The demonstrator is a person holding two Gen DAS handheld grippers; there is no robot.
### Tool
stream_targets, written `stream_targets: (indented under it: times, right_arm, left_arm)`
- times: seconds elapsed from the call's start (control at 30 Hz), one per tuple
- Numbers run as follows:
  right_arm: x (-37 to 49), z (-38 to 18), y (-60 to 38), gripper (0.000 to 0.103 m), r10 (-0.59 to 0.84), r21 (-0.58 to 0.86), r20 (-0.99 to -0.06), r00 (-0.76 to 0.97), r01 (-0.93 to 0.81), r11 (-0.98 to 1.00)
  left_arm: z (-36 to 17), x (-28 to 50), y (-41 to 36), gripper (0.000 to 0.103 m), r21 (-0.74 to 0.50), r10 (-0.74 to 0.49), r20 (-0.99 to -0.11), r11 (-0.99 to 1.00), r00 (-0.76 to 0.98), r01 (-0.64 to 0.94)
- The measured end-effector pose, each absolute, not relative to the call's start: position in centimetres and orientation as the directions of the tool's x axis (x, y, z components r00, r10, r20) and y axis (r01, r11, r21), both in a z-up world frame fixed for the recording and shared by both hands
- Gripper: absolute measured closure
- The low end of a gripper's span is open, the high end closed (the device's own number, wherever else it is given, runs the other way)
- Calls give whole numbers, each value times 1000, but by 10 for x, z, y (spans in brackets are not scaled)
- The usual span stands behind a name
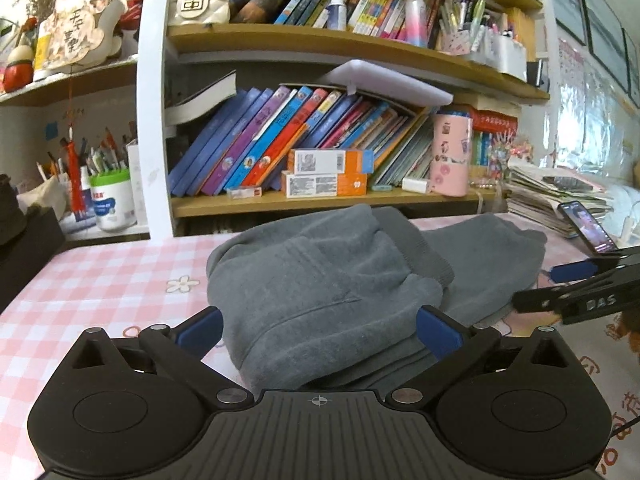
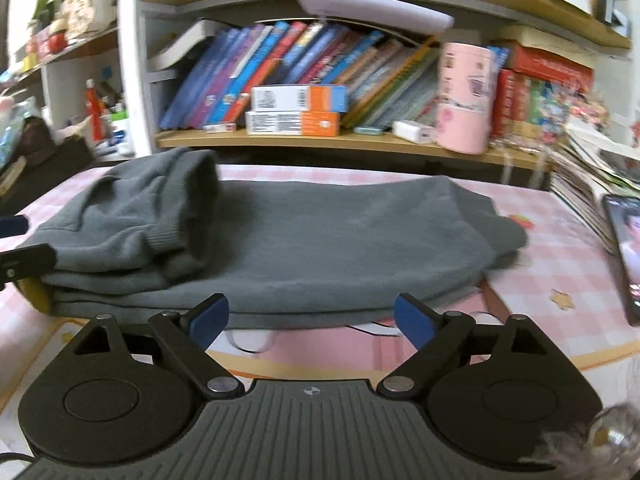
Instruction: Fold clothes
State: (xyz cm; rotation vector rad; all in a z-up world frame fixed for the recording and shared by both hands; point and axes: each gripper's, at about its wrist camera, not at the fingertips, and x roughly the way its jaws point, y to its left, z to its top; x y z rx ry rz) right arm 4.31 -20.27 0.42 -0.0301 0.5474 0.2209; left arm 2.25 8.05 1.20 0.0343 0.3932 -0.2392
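A grey knit garment (image 1: 328, 288) lies folded on the pink checked tablecloth (image 1: 100, 280), with one end folded back on top. My left gripper (image 1: 318, 328) is open, its blue pads either side of the garment's near end, holding nothing. The garment also shows in the right wrist view (image 2: 320, 240), long side toward me, the folded-over part at the left. My right gripper (image 2: 312, 320) is open and empty just before the garment's near edge. The right gripper also shows at the right of the left wrist view (image 1: 560, 292).
A bookshelf (image 1: 320, 204) with books, boxes and a pink cylinder (image 1: 450, 156) stands right behind the table. A lit phone (image 2: 626, 252) and a stack of papers (image 1: 560, 200) lie at the right. A dark box (image 1: 24, 248) sits at the left edge.
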Motion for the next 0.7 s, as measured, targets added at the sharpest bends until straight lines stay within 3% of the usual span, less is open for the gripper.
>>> stream_targets:
  times: [0.33,0.7]
  right_arm:
    - [48,3,-241,13,90,54,-554,828,-73,996]
    - [63,0,-271,13,105,219,-577,810,29,975]
  left_arm:
    - [14,16,82,0,-10,-228,-358,971,905,240]
    - [11,20,82,0,0,-203,-384,976,901,220]
